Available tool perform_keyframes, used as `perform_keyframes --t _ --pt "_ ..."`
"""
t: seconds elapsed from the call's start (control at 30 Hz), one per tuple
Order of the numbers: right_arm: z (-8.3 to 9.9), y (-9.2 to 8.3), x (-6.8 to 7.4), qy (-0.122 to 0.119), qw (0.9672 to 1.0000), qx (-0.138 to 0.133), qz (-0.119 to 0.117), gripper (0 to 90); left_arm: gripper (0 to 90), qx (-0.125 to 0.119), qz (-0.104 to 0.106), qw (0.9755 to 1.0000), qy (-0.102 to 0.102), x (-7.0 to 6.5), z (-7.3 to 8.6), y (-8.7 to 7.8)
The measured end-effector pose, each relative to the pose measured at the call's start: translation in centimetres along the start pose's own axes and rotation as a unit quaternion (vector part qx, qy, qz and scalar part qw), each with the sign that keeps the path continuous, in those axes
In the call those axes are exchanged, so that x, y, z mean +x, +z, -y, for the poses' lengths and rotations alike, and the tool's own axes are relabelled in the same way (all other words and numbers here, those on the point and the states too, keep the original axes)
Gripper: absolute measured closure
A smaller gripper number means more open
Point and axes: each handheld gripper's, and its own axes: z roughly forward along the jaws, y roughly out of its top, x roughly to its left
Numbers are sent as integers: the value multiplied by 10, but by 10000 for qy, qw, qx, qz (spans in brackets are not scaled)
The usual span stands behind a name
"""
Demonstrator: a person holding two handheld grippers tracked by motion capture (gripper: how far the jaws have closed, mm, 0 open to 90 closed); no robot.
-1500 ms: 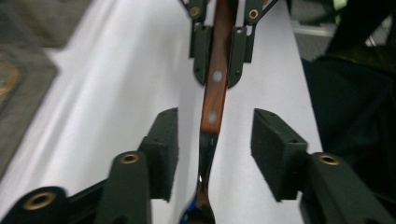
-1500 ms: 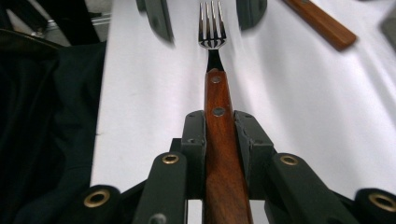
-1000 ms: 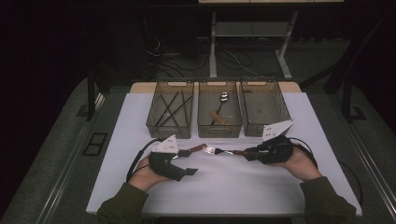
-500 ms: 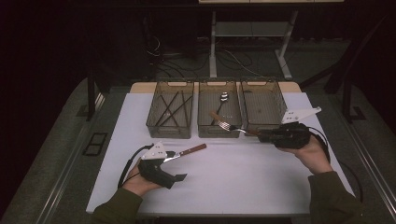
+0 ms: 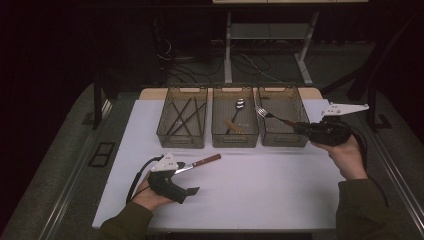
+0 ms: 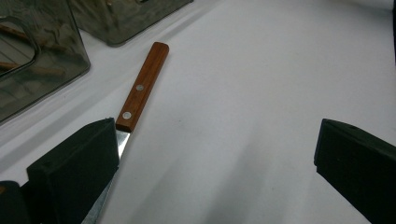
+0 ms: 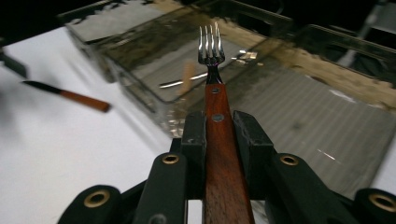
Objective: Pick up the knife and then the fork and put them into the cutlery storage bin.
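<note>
A knife with a brown wooden handle [image 5: 206,160] [image 6: 142,88] lies on the white table top [image 5: 260,200]. My left gripper [image 5: 187,178] [image 6: 217,140] rests by it; its jaws have just been opening and stand wide apart. The blade runs along the inside of one jaw, and no pad presses on it. My right gripper [image 5: 306,129] [image 7: 218,133] is shut on the wooden handle of a fork [image 5: 266,114] [image 7: 211,46]. The fork is held level, tines forward, over the right-hand bin [image 5: 295,102] [image 7: 299,121].
Three clear brownish bins stand in a row at the back. The left bin [image 5: 165,131] holds dark thin sticks, the middle bin [image 5: 235,136] a spoon and a wooden-handled piece. The table's front edge is near both forearms.
My right gripper has carried the fork from the middle of the table to the right and back, up over the right bin. My left gripper's jaws have spread; the knife lies free.
</note>
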Motion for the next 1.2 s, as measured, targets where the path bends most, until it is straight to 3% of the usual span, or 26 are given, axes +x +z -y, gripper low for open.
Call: perform_keyframes --t 0.17,0.37,0.63,0.93,1.13,1.2 --pt "-4 6 -11 200 9989 89 404 753 0 20 29 10000 2 1 0 1" --pt "-12 22 -29 447 9952 371 791 753 0 7 58 10000 20 1 0 0" --pt "-15 49 -49 738 9917 596 872 753 0 36 119 9999 48 0 0 2" --pt "-11 76 -54 835 9879 953 895 752 10 37 173 9998 44 0 1 2" --pt "-9 84 -56 806 9873 961 976 740 10 34 171 9998 43 1 1 2" --pt "-9 82 -56 793 9879 856 1020 665 10 26 171 9998 43 1 0 2"
